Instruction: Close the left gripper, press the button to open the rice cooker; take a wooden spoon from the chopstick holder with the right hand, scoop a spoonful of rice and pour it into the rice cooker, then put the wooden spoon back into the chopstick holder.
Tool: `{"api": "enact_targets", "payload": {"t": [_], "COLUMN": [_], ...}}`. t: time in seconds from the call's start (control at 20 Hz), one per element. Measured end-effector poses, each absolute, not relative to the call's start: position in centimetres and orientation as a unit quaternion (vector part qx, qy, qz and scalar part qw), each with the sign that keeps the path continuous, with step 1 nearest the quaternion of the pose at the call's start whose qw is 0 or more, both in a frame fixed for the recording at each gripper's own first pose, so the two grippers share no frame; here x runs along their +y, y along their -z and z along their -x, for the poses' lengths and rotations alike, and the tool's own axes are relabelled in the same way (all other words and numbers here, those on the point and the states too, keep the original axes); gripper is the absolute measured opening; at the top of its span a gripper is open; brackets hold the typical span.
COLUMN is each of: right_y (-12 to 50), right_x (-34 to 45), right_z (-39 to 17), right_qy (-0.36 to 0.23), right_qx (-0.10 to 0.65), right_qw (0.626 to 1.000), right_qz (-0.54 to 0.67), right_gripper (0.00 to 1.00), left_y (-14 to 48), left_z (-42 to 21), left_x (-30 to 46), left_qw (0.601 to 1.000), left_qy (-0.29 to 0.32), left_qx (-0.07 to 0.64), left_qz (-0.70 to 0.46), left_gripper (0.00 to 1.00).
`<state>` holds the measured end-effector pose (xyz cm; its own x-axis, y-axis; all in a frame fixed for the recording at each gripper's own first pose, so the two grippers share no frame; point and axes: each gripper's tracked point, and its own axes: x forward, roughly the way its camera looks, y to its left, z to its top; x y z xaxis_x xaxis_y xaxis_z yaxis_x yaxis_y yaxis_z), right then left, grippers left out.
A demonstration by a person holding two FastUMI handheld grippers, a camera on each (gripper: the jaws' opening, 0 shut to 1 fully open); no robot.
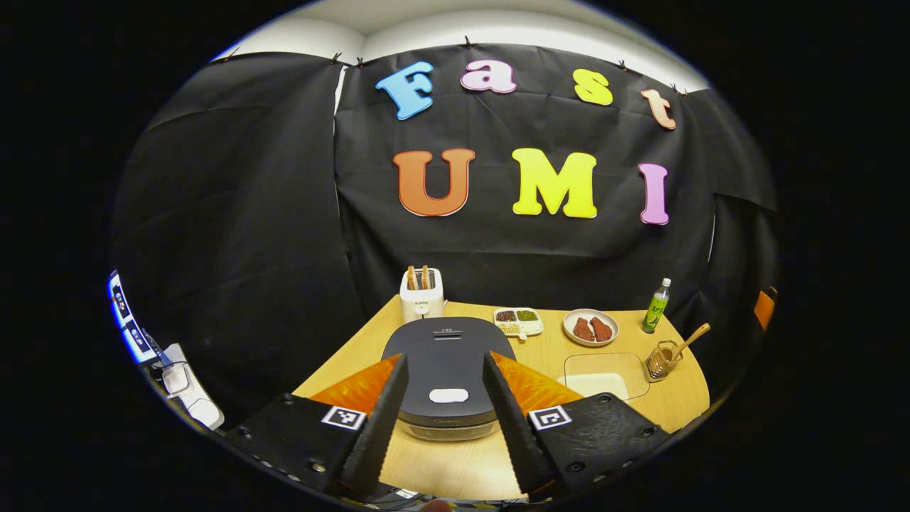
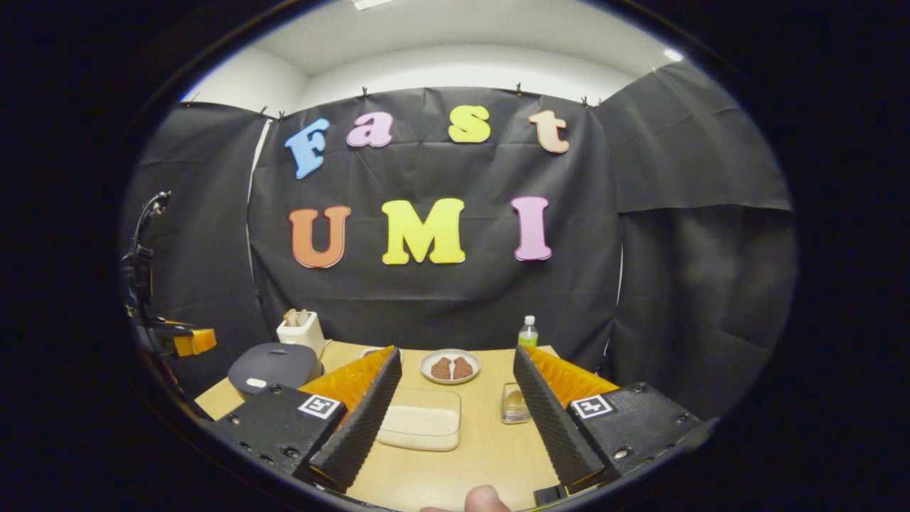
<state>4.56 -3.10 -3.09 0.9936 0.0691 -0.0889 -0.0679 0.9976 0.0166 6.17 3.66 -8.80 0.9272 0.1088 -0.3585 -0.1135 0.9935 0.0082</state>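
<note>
Rice cooker (image 1: 446,377) nearest — toaster (image 1: 421,294), divided dish (image 1: 518,321) behind.

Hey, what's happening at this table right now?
A person holds two grippers above a wooden table, both open and empty. The left gripper frames the closed dark grey rice cooker and its white lid button. The right gripper faces the clear rice container. The wooden spoon sits in the wire chopstick holder. Nothing has started.
</note>
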Motion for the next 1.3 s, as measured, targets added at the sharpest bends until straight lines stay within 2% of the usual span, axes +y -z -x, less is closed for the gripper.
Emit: {"api": "enact_targets", "payload": {"t": [0.15,0.2,0.25,0.3,0.35,0.55,0.6,0.7,1.3], "right_y": [3.7,3.7,3.9,4.0,4.1,4.7,4.8,5.1,6.9], "right_x": [-3.7,-3.9,-4.1,-4.4,-4.6,-5.5,-5.7,-5.9,-6.7], "right_z": [-5.2,-5.4,-5.6,-5.8,-6.0,-6.8,-6.9,-7.2,-9.2], "right_qy": [-0.032,-0.031,-0.029,-0.027,-0.026,-0.016,-0.014,-0.012,0.001], "right_qx": [0.052,0.054,0.055,0.057,0.058,0.065,0.067,0.07,0.094], "right_qw": [0.998,0.998,0.998,0.998,0.998,0.998,0.997,0.997,0.995], "right_qz": [-0.013,-0.016,-0.017,-0.017,-0.017,-0.017,-0.019,-0.02,-0.033], "right_gripper": [1.0,1.0,1.0,1.0,1.0,1.0,1.0,1.0,1.0], "left_y": [11.0,12.0,12.9,13.9,14.8,17.3,17.3,19.4,21.5], "left_z": [-7.2,-7.4,-7.7,-8.0,-8.2,-8.9,-8.9,-9.3,-11.5], "left_x": [3.2,3.2,3.1,2.9,2.7,2.4,3.3,2.7,3.4], "left_qw": [0.973,0.969,0.965,0.96,0.956,0.943,0.942,0.932,0.916], "left_qy": [-0.041,-0.037,-0.032,-0.028,-0.02,0.003,-0.015,-0.006,0.006], "left_qx": [0.228,0.243,0.259,0.278,0.291,0.333,0.335,0.358,0.394], "left_qz": [0.018,0.024,0.03,0.032,0.034,0.023,0.027,0.049,0.079], "left_gripper": [0.57,0.42,0.34,0.36,0.29,0.29,0.19,0.0,0.0]}}
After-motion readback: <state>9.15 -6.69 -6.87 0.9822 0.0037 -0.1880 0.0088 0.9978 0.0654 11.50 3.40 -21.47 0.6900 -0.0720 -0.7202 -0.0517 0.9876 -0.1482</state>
